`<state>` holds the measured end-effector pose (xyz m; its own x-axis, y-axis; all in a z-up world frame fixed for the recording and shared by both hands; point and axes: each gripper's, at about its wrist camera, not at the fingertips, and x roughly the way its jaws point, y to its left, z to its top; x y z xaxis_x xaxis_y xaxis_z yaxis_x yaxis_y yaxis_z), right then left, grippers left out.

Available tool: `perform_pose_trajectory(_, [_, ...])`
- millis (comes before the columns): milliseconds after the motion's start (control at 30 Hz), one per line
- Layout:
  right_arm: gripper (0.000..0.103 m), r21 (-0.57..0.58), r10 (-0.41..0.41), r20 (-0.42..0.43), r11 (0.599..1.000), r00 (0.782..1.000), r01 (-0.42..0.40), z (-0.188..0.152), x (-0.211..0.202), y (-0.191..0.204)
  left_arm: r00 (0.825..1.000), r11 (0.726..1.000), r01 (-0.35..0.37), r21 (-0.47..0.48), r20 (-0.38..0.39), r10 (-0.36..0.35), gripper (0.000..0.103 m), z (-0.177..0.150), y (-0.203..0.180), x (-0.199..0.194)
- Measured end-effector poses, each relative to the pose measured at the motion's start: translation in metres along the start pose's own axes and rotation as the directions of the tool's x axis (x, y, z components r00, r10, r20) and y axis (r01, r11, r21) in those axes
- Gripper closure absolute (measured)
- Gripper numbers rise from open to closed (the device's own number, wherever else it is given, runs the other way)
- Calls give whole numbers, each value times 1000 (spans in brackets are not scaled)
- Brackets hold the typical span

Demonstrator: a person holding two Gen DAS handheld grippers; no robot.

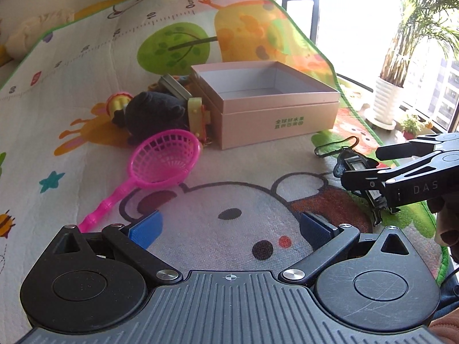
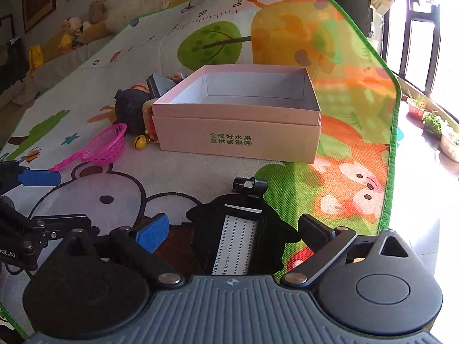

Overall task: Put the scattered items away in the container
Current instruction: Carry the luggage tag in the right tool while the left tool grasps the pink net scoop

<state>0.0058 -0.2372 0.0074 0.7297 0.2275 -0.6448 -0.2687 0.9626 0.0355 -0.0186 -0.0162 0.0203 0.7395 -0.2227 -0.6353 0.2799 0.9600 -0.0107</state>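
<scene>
An open pink cardboard box [image 1: 275,111] [image 2: 238,140] stands on the play mat and looks empty. A black luggage tag [image 2: 238,238] with a name card lies flat between the open fingers of my right gripper [image 2: 232,232], not gripped; the left wrist view shows it [image 1: 355,166] under that gripper [image 1: 364,163]. My left gripper [image 1: 229,226] is open and empty above the mat. A pink toy net [image 1: 163,163] [image 2: 106,143], a black plush toy [image 1: 155,114] [image 2: 129,109], a small gold bell [image 2: 139,142] and other small toys lie left of the box.
The colourful play mat [image 1: 86,100] [image 2: 358,114] covers the floor; its green edge runs along the right. Potted plants [image 1: 393,86] stand by the window beyond the mat. Soft toys [image 2: 74,28] line the far wall.
</scene>
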Motion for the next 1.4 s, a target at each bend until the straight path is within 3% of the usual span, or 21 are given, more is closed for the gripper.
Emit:
perform_pose_trajectory(133, [4, -15, -28, -39, 1000, 999, 27, -5, 12, -2, 1000, 1000, -9, -17, -5, 9, 0, -2, 5, 1])
perform_pose_trajectory(167, [14, -4, -14, -41, 1000, 999, 13, -7, 13, -4, 1000, 1000, -12, -19, -7, 12, 0, -3, 6, 1])
perform_pose_trajectory(200, [17, -4, -5, -29, 1000, 1000, 5, -9, 12, -6, 1000, 1000, -14, -21, -9, 14, 0, -3, 7, 2])
perform_pose_trajectory(300, [18, -41, 8, 75, 999, 997, -5, -14, -3, -2, 1000, 1000, -16, -19, -12, 16, 0, -5, 8, 2])
perform_pose_trajectory(367, [18, -88, -3, 182, 996, 983, 19, -17, -17, 5, 1000, 1000, -20, -11, -11, 20, 0, -5, 8, 1])
perform_pose_trajectory(500, [18, -169, -11, 419, 982, 908, 90, -25, -49, 20, 998, 998, -60, 17, 0, 60, 0, -5, 10, 2])
perform_pose_trajectory(600, [18, -183, -29, 543, 971, 839, 151, -25, -64, 28, 993, 992, -113, 48, 16, 113, 0, -1, 15, 3])
perform_pose_trajectory(633, [18, -194, -43, 563, 964, 825, 183, -25, -67, 32, 991, 990, -133, 55, 20, 132, 0, 1, 18, 3])
perform_pose_trajectory(700, [18, -224, -54, 521, 955, 852, 197, -19, -64, 33, 988, 987, -154, 49, 24, 153, 0, 5, 24, 1])
perform_pose_trajectory(833, [18, -188, -30, 362, 977, 932, 104, -21, -50, 21, 987, 987, -158, 19, 35, 157, 0, 8, 30, -3])
perform_pose_trajectory(933, [18, -176, -19, 260, 982, 965, 67, -29, -38, 14, 990, 990, -141, 15, 17, 141, 0, 5, 28, 0])
perform_pose_trajectory(1133, [11, -137, -44, 101, 989, 994, 58, -40, -22, 6, 994, 994, -111, 21, -18, 111, 0, -3, 19, 9])
perform_pose_trajectory(1400, [5, -41, -34, 45, 998, 998, 36, -33, -10, -5, 995, 993, -94, 72, -17, 95, 0, -2, 17, 11])
